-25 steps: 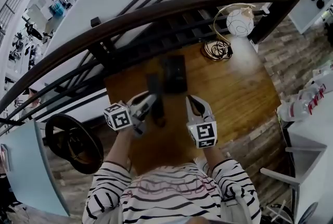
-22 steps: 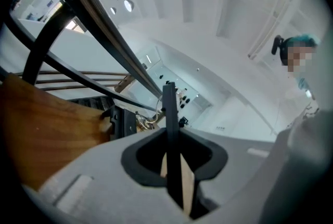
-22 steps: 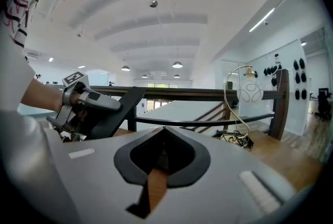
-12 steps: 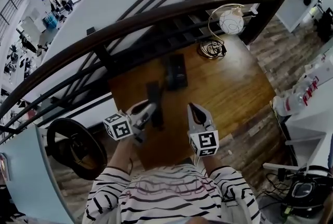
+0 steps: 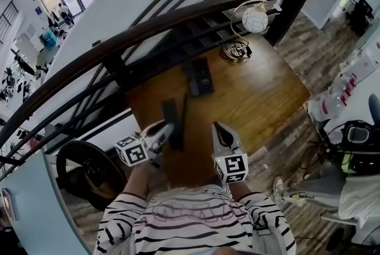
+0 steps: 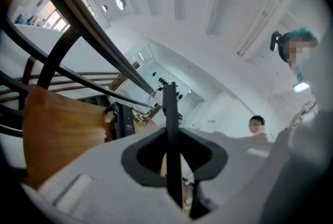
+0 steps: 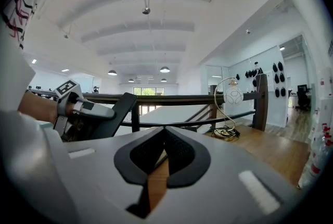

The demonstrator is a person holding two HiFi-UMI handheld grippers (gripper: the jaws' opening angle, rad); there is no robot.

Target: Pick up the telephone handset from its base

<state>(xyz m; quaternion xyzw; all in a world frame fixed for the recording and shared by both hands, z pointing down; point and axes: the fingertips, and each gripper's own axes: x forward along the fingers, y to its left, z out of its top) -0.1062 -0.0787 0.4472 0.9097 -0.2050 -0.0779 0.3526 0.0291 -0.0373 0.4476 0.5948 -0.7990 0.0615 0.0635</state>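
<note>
On my left, the left gripper point(image 5: 163, 131) is clamped on the telephone handset point(image 5: 171, 114). Its own view shows the handset as a thin dark bar, edge-on, pinched between the pads and running well beyond them. The handset is clear of its base point(image 5: 200, 77), which lies flat further up the wooden table point(image 5: 261, 99), apart from the handset's far tip. So I judge the lift itself done.

My worry is the grip. The jaws seem to hold the handset near one end and across its narrow side, so most of its length hangs out unsupported. A quick swing or a roll of the wrist could make it pivot in the pads or slide out onto the table. The dark railing point(image 5: 148, 25) runs across just beyond the table, and a careless sweep could knock the free end on it or on the base. I cannot make out any cord. If there is one, it could tug.

To the right, the right gripper point(image 5: 218, 129) is fully closed on nothing and hovers beside the handset, where the two could bump. The lamp point(image 5: 254, 18) and coiled cable point(image 5: 236, 52) sit at the far corner, well apart.
</note>
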